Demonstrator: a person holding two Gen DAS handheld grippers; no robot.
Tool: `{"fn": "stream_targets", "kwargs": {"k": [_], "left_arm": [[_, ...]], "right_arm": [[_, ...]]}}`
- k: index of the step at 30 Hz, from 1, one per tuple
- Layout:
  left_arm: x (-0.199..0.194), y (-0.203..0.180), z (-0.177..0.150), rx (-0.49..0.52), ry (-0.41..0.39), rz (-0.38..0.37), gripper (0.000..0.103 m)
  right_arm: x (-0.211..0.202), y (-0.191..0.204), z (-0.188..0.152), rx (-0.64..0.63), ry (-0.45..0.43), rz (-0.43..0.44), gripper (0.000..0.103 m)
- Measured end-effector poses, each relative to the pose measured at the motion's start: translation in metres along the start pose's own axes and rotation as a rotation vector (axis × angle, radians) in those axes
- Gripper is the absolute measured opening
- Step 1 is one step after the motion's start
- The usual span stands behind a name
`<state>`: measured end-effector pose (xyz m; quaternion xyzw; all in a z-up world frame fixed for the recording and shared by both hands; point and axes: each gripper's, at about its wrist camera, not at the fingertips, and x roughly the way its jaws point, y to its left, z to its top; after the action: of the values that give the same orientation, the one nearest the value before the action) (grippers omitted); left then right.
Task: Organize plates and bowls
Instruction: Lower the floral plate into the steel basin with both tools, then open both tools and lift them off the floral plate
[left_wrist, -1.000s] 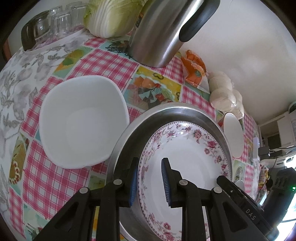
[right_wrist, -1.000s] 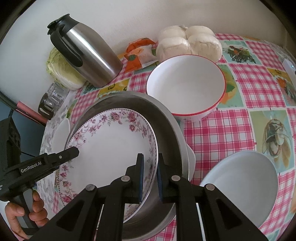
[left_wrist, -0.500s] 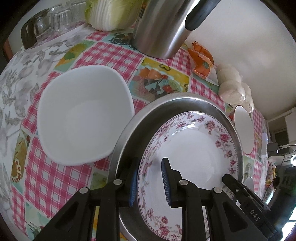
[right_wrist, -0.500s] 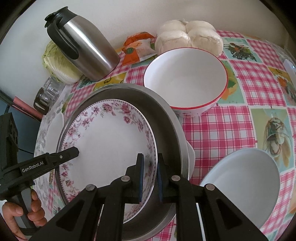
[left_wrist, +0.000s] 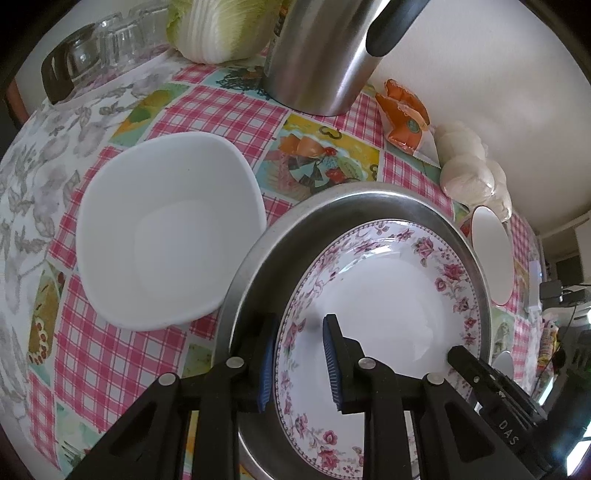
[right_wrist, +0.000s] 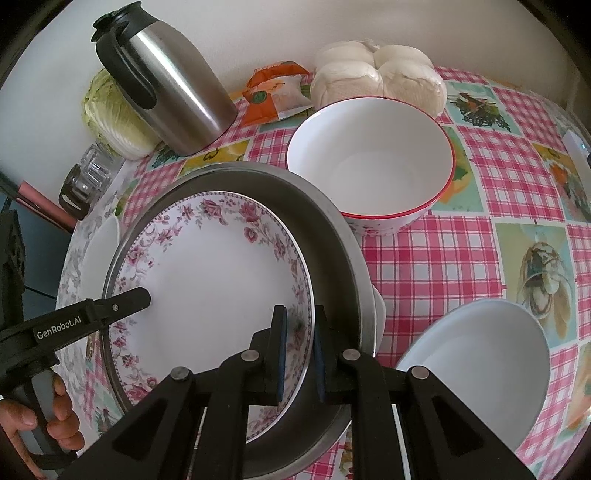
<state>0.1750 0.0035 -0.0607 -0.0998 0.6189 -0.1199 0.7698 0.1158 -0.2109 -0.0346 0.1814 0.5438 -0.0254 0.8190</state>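
Right wrist view: right gripper (right_wrist: 298, 349) clamps the floral plate (right_wrist: 210, 280) rim inside the steel basin (right_wrist: 332, 236); red-rimmed bowl (right_wrist: 369, 158) touches the basin's far edge.

Left wrist view: left gripper (left_wrist: 299, 360) straddles the plate's opposite rim, jaws opening, pads apart from it. Square white bowl (left_wrist: 166, 229) sits just beside the basin; checked tablecloth (left_wrist: 221, 110) lies bare beyond.

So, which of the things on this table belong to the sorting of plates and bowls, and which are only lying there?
Belong to the job:
- floral plate, lying in the metal pan
- red-rimmed bowl
- square white bowl
- white bowl at the near right

Only lying there:
- steel jug
- cabbage
- glasses
- orange packet
- white buns
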Motion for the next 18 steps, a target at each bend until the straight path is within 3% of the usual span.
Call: {"fn": "stream_targets", "kwargs": {"k": [18], "left_arm": [[-0.018,-0.023,-0.003,0.091,-0.069,0.166,0.029]], "right_arm": [[-0.011,0.013,0.005,-0.071,-0.026,-0.096,0.016]]}}
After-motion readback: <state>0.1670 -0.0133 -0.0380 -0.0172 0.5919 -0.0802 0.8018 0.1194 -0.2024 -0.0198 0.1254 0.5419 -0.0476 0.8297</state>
